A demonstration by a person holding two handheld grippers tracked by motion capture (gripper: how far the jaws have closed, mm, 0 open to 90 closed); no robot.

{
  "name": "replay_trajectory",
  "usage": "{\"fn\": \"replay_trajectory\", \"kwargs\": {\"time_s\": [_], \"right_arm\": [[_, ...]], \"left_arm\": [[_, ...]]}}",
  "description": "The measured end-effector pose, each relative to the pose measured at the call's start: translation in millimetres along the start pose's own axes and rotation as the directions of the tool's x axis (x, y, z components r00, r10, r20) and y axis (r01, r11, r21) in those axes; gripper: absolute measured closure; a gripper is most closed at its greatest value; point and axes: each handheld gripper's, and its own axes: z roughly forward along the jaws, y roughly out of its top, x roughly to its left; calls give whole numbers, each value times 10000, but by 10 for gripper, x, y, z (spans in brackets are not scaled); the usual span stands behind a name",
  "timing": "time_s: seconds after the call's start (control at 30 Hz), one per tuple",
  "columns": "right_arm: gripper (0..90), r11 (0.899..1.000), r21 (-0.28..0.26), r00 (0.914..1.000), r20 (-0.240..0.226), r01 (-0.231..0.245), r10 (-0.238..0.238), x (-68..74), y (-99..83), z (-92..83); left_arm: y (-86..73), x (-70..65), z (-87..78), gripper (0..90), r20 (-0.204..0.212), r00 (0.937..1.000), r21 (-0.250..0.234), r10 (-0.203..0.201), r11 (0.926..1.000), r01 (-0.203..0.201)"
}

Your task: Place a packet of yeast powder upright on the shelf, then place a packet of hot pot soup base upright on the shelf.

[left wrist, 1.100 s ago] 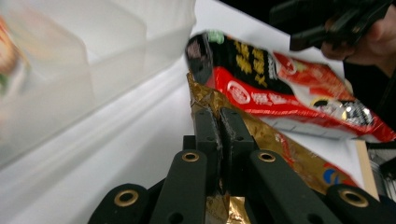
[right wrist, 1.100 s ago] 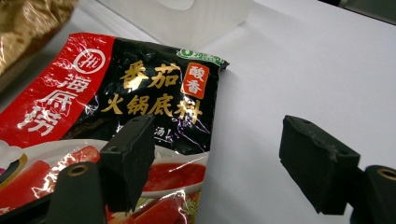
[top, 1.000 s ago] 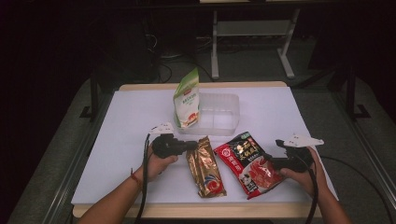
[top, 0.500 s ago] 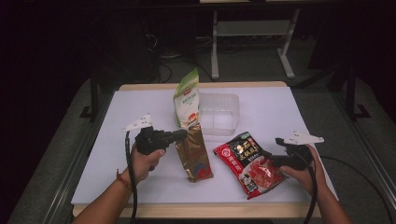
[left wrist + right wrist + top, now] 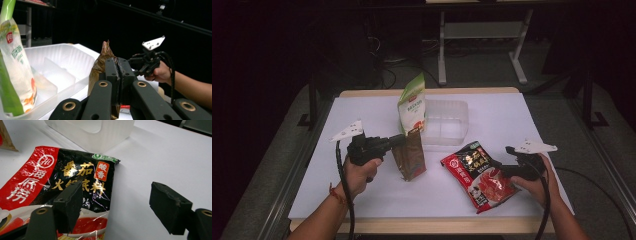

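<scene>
Black hand-held gripper (image 5: 403,140), grey 3-cornered plate, black cable; perhaps a red wristband.

Clear plastic tray (image 5: 447,122) sits at the far middle of the bench (image 5: 512,120). Green-and-white bag (image 5: 411,107) stands upright at the tray's left end, inside its wall.
</scene>
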Motion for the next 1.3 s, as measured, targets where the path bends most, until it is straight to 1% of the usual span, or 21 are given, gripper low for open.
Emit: {"fn": "replay_trajectory", "kwargs": {"time_s": [0.07,0.1,0.17,0.23,0.4,0.53,0.6,0.7,0.77,0.9,0.93,1.0,1.1,1.17,1.2,1.27,1.3], "right_arm": [[261,10000,-26,10000,12,-11,11,-4,2,-5],[261,10000,-34,10000,16,-39,39,-7,1,-6],[261,10000,-42,10000,53,-31,31,-14,-2,-7],[262,10000,-63,10000,80,-36,36,-17,-6,-13],[265,9995,-301,9999,142,-36,41,-20,5,-44],[265,9997,-238,9999,138,-19,22,-24,4,-31],[265,9997,-228,9999,133,-7,10,-22,4,-31],[265,9997,-235,10000,97,-5,7,-22,3,-33],[265,9997,-238,9999,131,-21,25,-27,3,-33],[265,9996,-271,9999,161,-51,56,-31,7,-45],[265,9996,-281,9999,150,-66,71,-30,5,-48],[265,9997,-255,9999,139,-41,45,-27,-5,-55],[265,9996,-281,9998,157,-91,96,-33,-25,-80],[265,9995,-284,9997,194,-110,116,-39,-35,-95],[264,9995,-310,9998,196,-88,94,-45,-41,-101],[264,9994,-314,9996,255,-140,148,-57,-50,-113],[265,9994,-323,9996,260,-142,150,-59,-50,-116]], "left_arm": [[18,-3,-17,887,23,10000,-100,28,9999,-28],[25,-4,-26,887,0,10000,-144,14,9999,-14],[38,-5,-40,887,-84,9999,-137,128,9998,-129],[45,1,-53,887,-112,9999,-228,112,9997,-115],[59,18,-90,887,-306,9994,-317,168,9993,-177],[70,27,-118,888,-504,9985,-425,191,9989,-212],[78,30,-128,887,-512,9986,-503,137,9986,-163],[93,25,-133,887,-572,9982,-531,169,9984,-200],[103,17,-127,887,-562,9982,-614,188,9979,-222],[135,8,-106,887,-527,9984,-614,204,9978,-236],[146,7,-98,887,-538,9982,-616,259,9977,-293],[164,9,-76,887,-500,9986,-720,180,9972,-216],[192,8,-25,887,-539,9982,-720,265,9969,-303],[226,2,4,887,-539,9981,-806,307,9961,-350],[246,3,13,887,-583,9976,-829,386,9956,-434],[279,9,26,887,-541,9980,-1012,335,9941,-388],[293,10,33,887,-569,9977,-1005,360,9941,-416]]}}
